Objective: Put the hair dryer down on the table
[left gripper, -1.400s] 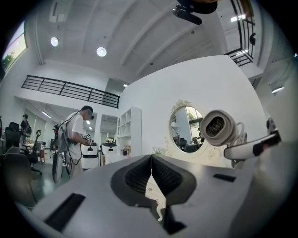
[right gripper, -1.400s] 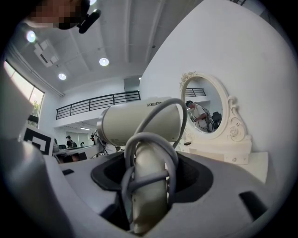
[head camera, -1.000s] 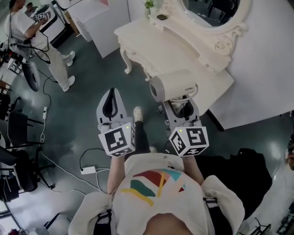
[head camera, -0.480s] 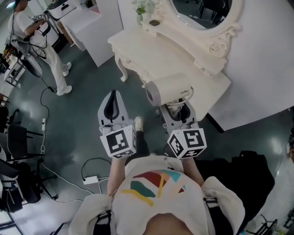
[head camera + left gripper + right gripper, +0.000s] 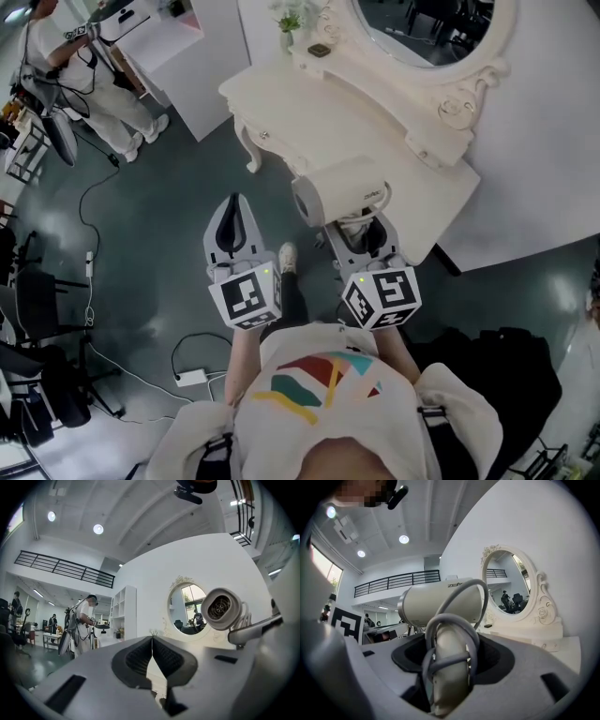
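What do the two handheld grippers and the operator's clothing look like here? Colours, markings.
The left gripper and right gripper match: pale grey moulded shells tapering forward, dark ribbed pads inside the jaws. Each carries a cube of black-and-white square markers at its rear, with a small green light near it. The person wears a white shirt with a multicoloured striped print.

Open tabletop just beyond hair dryer

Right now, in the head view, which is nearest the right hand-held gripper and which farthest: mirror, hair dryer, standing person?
1. The hair dryer, held in the right hand-held gripper.
2. The mirror, ahead, slightly right.
3. The standing person, far left.
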Demonstrator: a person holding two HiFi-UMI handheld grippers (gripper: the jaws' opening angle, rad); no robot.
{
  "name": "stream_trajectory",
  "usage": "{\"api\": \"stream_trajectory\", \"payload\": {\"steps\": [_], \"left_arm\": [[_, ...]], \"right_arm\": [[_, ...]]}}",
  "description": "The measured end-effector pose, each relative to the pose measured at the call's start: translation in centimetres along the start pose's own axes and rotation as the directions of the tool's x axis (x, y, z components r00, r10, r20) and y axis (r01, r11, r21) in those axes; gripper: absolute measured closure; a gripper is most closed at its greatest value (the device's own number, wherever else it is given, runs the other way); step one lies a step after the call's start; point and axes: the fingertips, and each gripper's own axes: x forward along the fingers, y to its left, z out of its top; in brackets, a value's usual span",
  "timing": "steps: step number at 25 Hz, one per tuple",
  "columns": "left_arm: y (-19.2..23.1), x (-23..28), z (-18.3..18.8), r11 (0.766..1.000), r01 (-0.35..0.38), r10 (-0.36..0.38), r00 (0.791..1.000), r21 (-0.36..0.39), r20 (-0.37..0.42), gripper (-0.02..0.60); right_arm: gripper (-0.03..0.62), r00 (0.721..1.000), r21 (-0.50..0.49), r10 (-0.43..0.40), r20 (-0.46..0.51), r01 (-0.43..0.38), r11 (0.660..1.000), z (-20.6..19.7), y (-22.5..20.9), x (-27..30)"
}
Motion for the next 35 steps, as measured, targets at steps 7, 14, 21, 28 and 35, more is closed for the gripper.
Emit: {"api": "stream_trajectory", "payload": {"steps": [7, 14, 21, 28, 35], "left_arm": [[1.1, 6.3, -1.3, 0.999, 0.027, -0.028, 0.999, -0.017, -0.016, 0.577], [4.4, 12.7, -0.9, 1.000, 0.020, -0.019, 1.000, -0.014, 0.008, 0.577], [7.3, 20.3, -1.5, 0.999, 0.036, -0.036, 0.999, -0.023, -0.004, 0.577], [10.3, 26.8, -0.8, 0.999, 0.045, -0.045, 0.998, 0.009, 0.036, 0.577], [10.0, 29.6, -2.4, 0.998, 0.064, -0.064, 0.998, -0.002, -0.007, 0.577]], "right_arm": [[0.336, 1.000, -0.008, -0.025, -0.006, 0.025, 1.000, 0.7, -1.8, 5.9], [0.336, 1.000, -0.017, -0.028, 0.010, 0.028, 0.999, 2.7, -2.2, 13.1], [0.336, 0.999, -0.033, -0.037, 0.004, 0.037, 0.999, 3.5, -2.7, 21.0], [0.336, 0.997, -0.039, -0.073, 0.026, 0.074, 0.997, 4.6, -3.8, 27.3], [0.336, 0.995, -0.004, -0.101, 0.005, 0.101, 0.995, 4.0, -5.9, 29.5]]}}
